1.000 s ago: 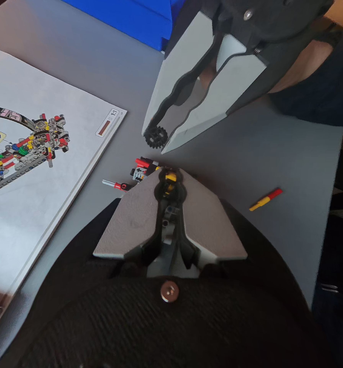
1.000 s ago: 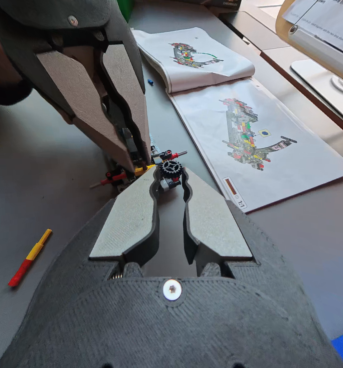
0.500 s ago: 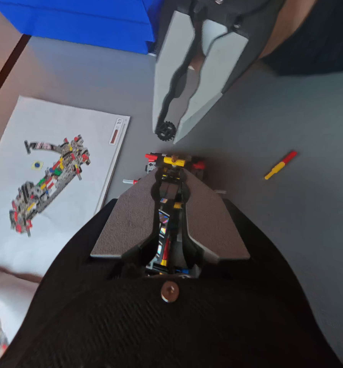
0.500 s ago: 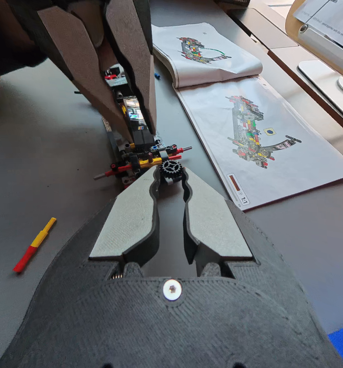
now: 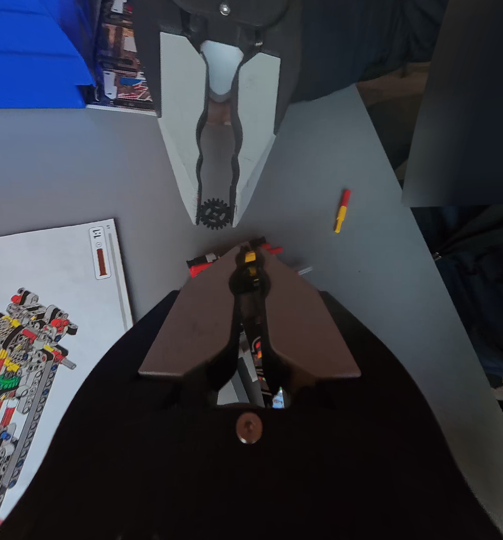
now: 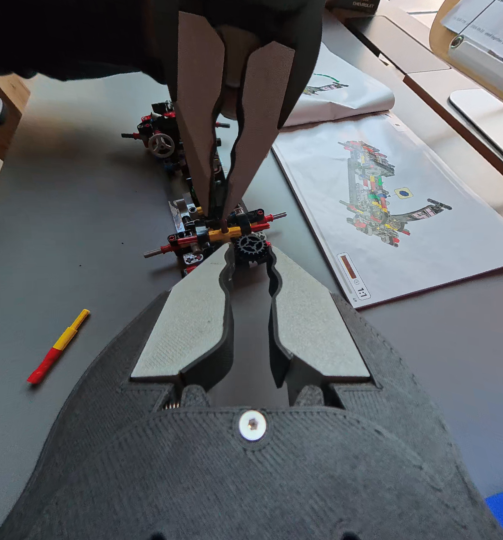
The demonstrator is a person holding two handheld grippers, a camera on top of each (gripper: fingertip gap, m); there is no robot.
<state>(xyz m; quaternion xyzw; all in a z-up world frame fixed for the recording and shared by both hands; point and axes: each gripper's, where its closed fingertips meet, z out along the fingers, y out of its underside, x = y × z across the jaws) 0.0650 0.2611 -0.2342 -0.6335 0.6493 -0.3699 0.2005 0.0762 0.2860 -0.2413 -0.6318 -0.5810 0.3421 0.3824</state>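
Here the black gear [image 6: 251, 245] sits pinched between the right gripper [image 6: 249, 257] tips, just beside the yellow crossbar [image 6: 224, 232] at the near end of the brick chassis [image 6: 186, 181] on the grey table [image 6: 69, 204]. The left gripper [image 6: 215, 214] comes down from above, its fingers nearly together on a dark brown axle [image 6: 223, 225] standing in that crossbar. An open manual [image 6: 405, 204] lies to the right, and a red-yellow pin [image 6: 58, 347] well apart on the left.

The left tongs [image 6: 215, 217] cover the middle of the brick model [image 6: 215, 230]; the booklet [image 5: 49, 321] is cut off at the left edge.
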